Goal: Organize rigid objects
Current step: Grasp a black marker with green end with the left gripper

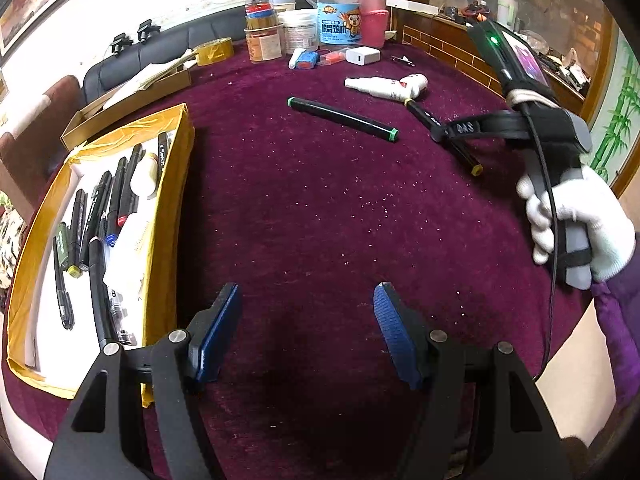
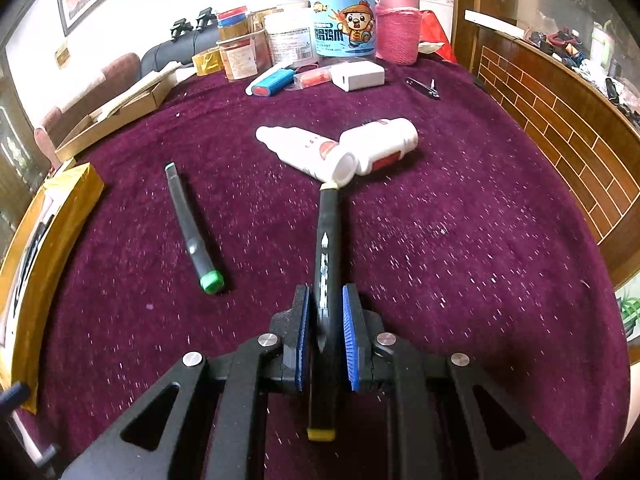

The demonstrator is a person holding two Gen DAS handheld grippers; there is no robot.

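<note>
Right now we have the yellow-capped black marker (image 2: 325, 280) pinched between the blue pads of our right gripper (image 2: 325, 336); its fingers are clenched on the barrel, pressing it from both sides. The marker runs lengthwise through the grip, its near yellow cap towards the camera and its far end touching the open end of a white bottle (image 2: 308, 154) lying on the desk (image 2: 480, 260). A second white bottle (image 2: 384, 150) lies just beside the first, the two meeting in a V.

To the left of our held marker, well apart from it, a green-capped black marker (image 2: 192, 232) lies loose on the purple cloth. Further left we see the yellow-edged box (image 1: 168, 216), holding a row of dark pens and markers (image 1: 100, 216) on its white floor.

Our left gripper (image 1: 306, 332) hangs over bare cloth with its fingers released, nothing between the pads. From its view we see our right hand (image 1: 580, 220) in a white glove around the other gripper's handle.

Along the far edge of the desk stand jars, a blue-labelled tub (image 2: 344, 28), a pink-sleeved flask (image 2: 398, 24), a roll of yellow tape (image 1: 214, 51) and a white charger block (image 2: 358, 75).
</note>
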